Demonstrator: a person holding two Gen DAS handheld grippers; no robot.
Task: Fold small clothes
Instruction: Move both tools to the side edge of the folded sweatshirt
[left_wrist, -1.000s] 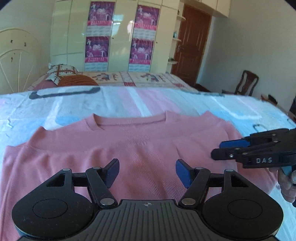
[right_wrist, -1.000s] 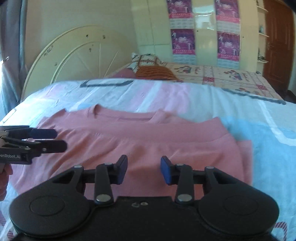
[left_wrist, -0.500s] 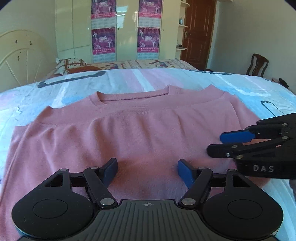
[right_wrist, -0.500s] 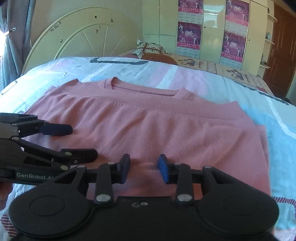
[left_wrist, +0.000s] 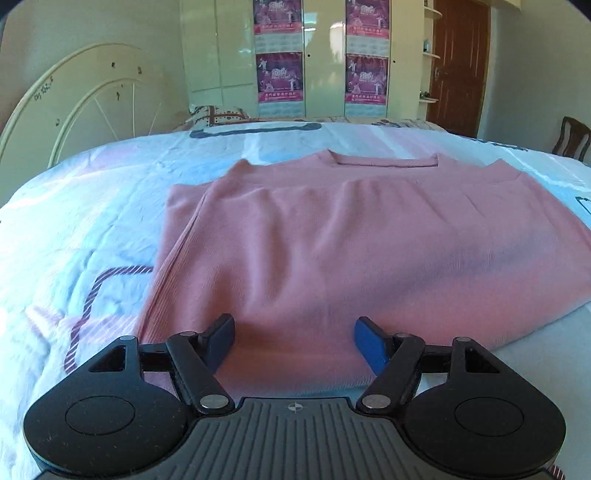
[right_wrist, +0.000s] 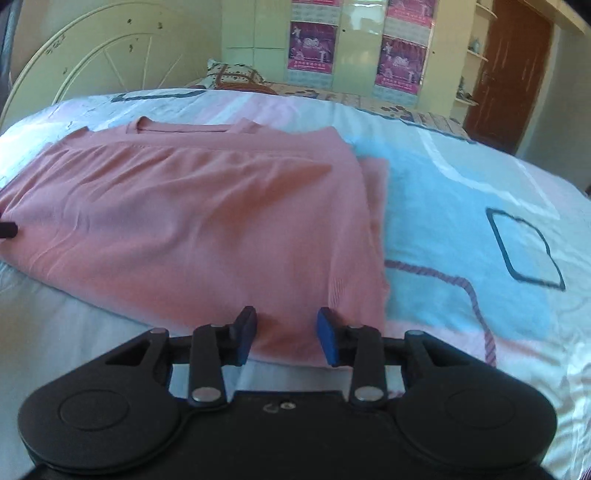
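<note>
So it's a pink long-sleeve top (left_wrist: 351, 240), fine ribbed knit with a crew neck, lying flat on the bed with the neckline at the far end. It's already partly folded: the lower part is doubled up over the chest, and you can see a layer peeking out along both side edges. A few soft wrinkles, otherwise pretty smooth. Same pink top (right_wrist: 192, 221) from the other side.

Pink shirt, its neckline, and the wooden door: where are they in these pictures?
pink shirt (left_wrist: 351, 240): left wrist view, middle of the body fabric.
neckline (left_wrist: 384, 161): left wrist view, centre of the collar band.
wooden door (right_wrist: 506, 74): right wrist view, middle of the brown panel.
</note>
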